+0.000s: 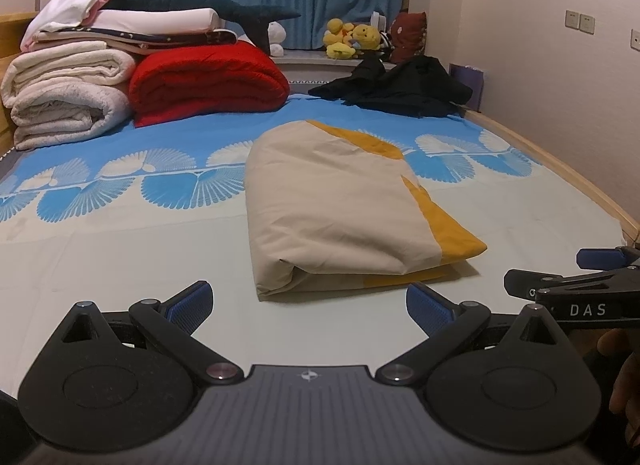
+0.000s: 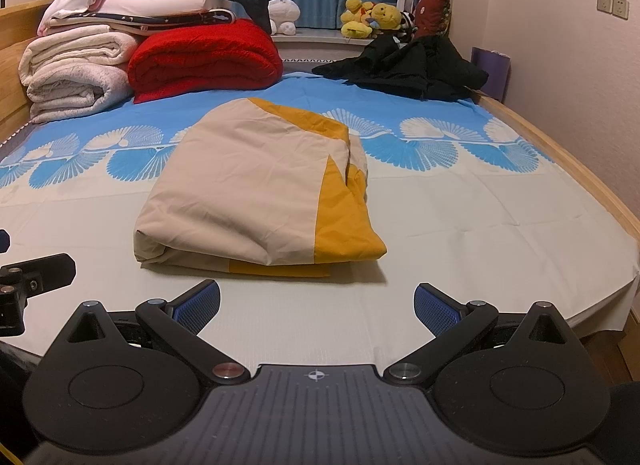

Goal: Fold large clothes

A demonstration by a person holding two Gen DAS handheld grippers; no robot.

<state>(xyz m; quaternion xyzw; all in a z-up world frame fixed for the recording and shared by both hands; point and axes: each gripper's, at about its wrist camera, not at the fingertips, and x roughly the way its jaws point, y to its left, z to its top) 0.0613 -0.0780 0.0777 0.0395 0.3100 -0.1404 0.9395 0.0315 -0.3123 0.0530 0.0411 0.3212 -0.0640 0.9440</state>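
A beige and mustard-yellow cloth (image 1: 340, 209) (image 2: 256, 193) lies folded into a thick rectangle on the bed sheet (image 1: 120, 257) (image 2: 480, 233), its folded edge toward me. My left gripper (image 1: 308, 305) is open with nothing between its blue pads, a short way in front of the cloth's near edge. My right gripper (image 2: 316, 307) is open and empty too, just short of the cloth's near right corner. The right gripper's side shows at the right edge of the left wrist view (image 1: 580, 285). Part of the left gripper shows at the left edge of the right wrist view (image 2: 36, 277).
Rolled white quilts (image 1: 68, 101) (image 2: 76, 73), a red quilt (image 1: 208, 81) (image 2: 204, 61) and a plush shark (image 1: 192, 1) are stacked at the back left. A black garment (image 1: 400, 85) (image 2: 408, 65) lies crumpled at the back right. The bed's wooden rim (image 2: 580, 169) runs along the right, near the wall.
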